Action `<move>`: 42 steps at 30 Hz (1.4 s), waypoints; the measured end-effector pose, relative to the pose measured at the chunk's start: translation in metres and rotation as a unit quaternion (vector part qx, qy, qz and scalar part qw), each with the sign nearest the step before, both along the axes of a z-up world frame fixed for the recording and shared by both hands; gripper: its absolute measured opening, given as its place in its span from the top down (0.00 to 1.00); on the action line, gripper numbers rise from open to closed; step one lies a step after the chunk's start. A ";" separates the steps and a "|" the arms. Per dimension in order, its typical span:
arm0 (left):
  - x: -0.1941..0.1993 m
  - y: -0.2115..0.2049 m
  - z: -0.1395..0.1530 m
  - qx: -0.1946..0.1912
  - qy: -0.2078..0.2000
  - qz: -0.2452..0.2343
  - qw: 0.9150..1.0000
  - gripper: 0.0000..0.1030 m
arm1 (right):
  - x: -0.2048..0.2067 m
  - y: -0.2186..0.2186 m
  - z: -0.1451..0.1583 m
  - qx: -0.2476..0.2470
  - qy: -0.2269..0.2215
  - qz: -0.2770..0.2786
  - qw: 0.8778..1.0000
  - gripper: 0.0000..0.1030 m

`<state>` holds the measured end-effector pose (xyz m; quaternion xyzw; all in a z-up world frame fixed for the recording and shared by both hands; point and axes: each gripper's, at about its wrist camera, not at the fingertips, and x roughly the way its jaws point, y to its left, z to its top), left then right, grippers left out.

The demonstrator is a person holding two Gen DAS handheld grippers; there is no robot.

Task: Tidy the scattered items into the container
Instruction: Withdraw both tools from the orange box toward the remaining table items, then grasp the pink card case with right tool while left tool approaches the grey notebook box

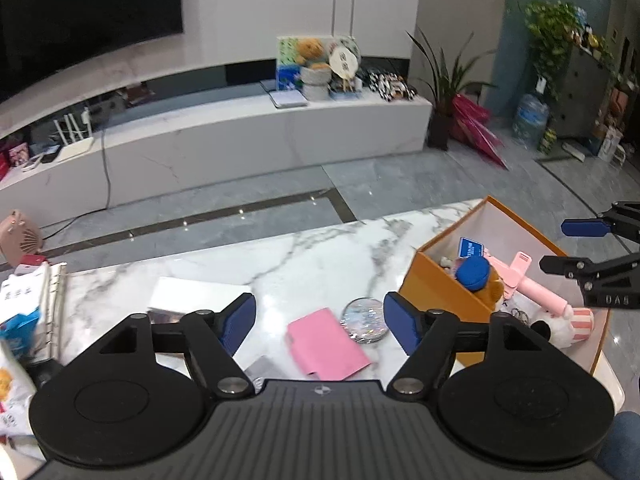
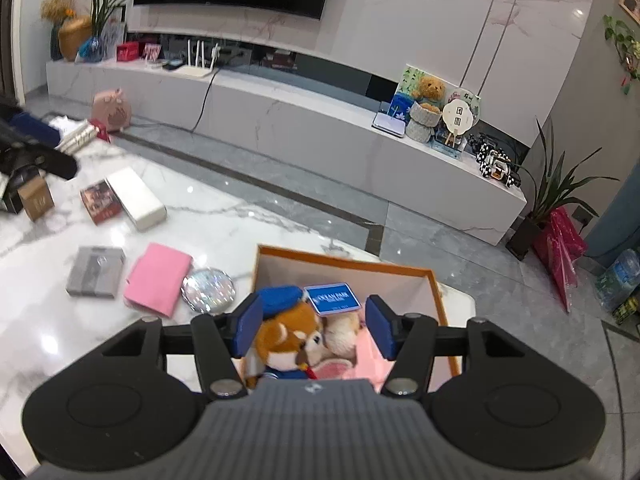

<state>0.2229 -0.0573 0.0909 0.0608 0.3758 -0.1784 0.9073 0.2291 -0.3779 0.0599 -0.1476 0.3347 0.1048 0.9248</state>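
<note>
My right gripper (image 1: 582, 246) is cut off by the right edge of the left wrist view, so only its fingertips show there; my left gripper (image 2: 38, 156) is a dark blur at the left edge of the right wrist view, and I cannot tell its jaws from there; in the orange box (image 2: 344, 266) my own fingers cover the lower part of the plush toy (image 2: 288, 338), and the print on the blue card (image 2: 334, 299) is too small to read; at the lower left of the left wrist view, the packets (image 1: 16, 320) run off the frame, blurred.
</note>
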 end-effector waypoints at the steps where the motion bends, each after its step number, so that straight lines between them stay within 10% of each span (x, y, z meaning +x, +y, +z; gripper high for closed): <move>1: -0.006 0.005 0.001 0.002 -0.006 0.002 1.000 0.19 | -0.001 0.001 0.001 0.008 -0.001 -0.001 1.000 0.41; 13: -0.068 0.057 -0.022 0.008 -0.063 0.012 0.998 0.13 | -0.048 0.029 0.007 0.100 -0.079 -0.005 0.992 0.28; 24: -0.079 0.082 -0.101 -0.037 -0.066 0.076 0.994 0.13 | -0.081 0.081 -0.063 0.149 -0.110 -0.007 0.983 0.23; 42: -0.029 0.068 -0.190 -0.050 0.003 0.074 0.996 0.13 | -0.027 0.123 -0.133 0.178 -0.042 -0.058 0.981 0.17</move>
